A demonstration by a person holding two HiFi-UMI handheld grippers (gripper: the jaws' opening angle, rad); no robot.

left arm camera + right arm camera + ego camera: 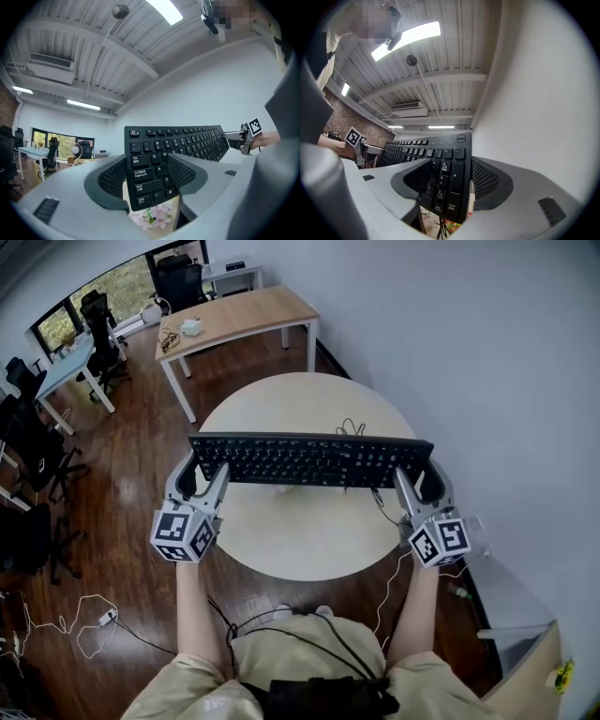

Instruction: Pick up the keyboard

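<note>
Keyboard: the black keyboard (pixel 309 460) is up in the air over the round table (pixel 309 554), stretched sideways between the two claws.
Left claw: the left gripper (pixel 202 471) is clamped on the keyboard's left end. In the left gripper view both jaws press on the end with the Caps Lock and Shift keys (pixel 146 174).
Right claw: the right gripper (pixel 420 474) is clamped on the keyboard's right end. In the right gripper view the number keys (pixel 445 180) sit tight between its jaws.
Cord: a thin black cable (pixel 384 512) hangs from the keyboard near the right claw.
Arms: both bare forearms (pixel 192 615) reach out in front of the person, side by side. The claws point away from the body, about flat.
Marker cubes: one cube (pixel 183 532) sits on the back of each claw, near the hands.
Table: pale and round, close to the white wall (pixel 469 352).
Small thing: pink flowers (pixel 152 216) show under the left claw.
Room: dark wood floor (pixel 122 512), a long wooden desk (pixel 248 315) and black office chairs (pixel 103 334) by the window.
</note>
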